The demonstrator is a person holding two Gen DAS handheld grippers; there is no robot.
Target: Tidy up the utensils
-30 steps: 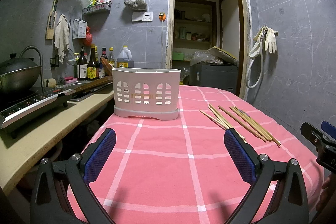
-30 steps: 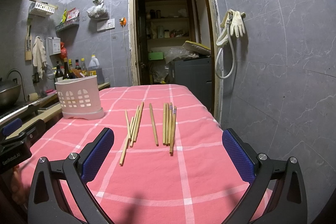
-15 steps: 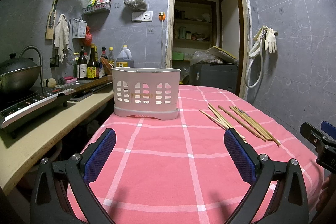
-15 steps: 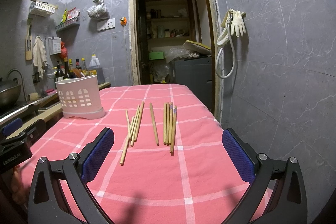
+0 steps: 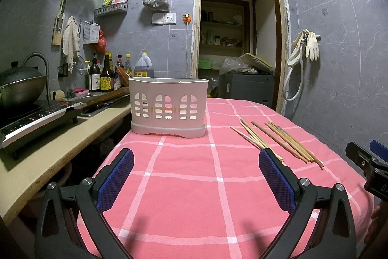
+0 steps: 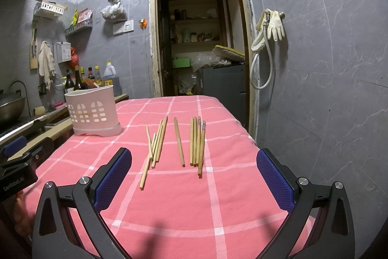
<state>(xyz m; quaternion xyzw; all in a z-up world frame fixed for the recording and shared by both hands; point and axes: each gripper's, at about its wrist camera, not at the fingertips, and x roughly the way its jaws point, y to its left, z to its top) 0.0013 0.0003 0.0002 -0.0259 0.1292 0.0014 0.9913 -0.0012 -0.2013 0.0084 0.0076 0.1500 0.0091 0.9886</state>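
Several wooden chopsticks (image 6: 178, 141) lie loose on the pink checked tablecloth (image 6: 218, 198), pointing away from me; they also show in the left wrist view (image 5: 276, 138). A white slotted utensil holder (image 5: 168, 107) stands upright at the table's far left; it also shows in the right wrist view (image 6: 93, 113). My left gripper (image 5: 195, 176) is open and empty, above the cloth in front of the holder. My right gripper (image 6: 194, 176) is open and empty, just short of the chopsticks' near ends.
A counter (image 5: 48, 149) runs along the table's left side with an induction cooker (image 5: 36, 119), a wok (image 5: 19, 86) and bottles (image 5: 106, 74). A doorway (image 5: 237, 40) is behind the table. The grey tiled wall (image 6: 327, 89) is close on the right.
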